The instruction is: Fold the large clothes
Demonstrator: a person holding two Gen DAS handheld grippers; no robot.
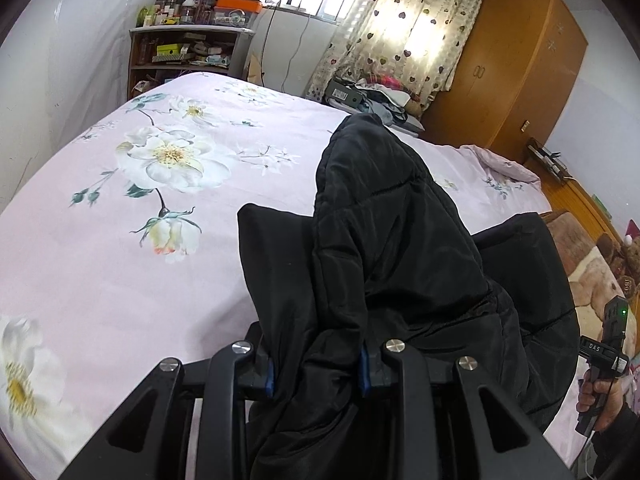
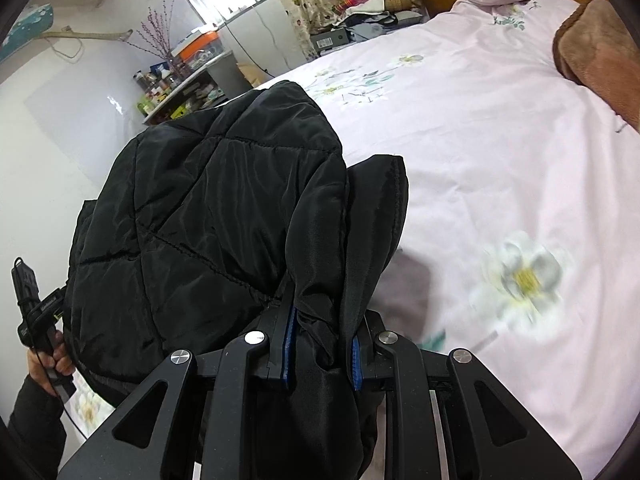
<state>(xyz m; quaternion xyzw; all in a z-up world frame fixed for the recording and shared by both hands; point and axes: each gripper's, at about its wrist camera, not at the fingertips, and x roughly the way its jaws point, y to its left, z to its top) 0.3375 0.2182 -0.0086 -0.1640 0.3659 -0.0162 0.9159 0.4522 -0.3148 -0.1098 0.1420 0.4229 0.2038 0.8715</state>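
Observation:
A black quilted padded jacket (image 1: 384, 248) hangs lifted above the bed (image 1: 120, 280), held between both grippers. My left gripper (image 1: 317, 372) is shut on a bunched fold of the jacket, its blue pads pressing the fabric. My right gripper (image 2: 323, 354) is shut on another bunched part of the same jacket (image 2: 208, 216). The right gripper also shows at the far right of the left wrist view (image 1: 608, 344), and the left gripper at the far left of the right wrist view (image 2: 36, 312), each held by a hand. The jacket's lower part is hidden behind the grippers.
The bed has a pink floral cover (image 2: 480, 152). A brown blanket (image 2: 600, 60) lies at its head. A cluttered shelf (image 1: 188, 52) stands by the far wall, a clothes pile (image 1: 376, 96) under the curtain and a wooden wardrobe (image 1: 512, 72) beyond the bed.

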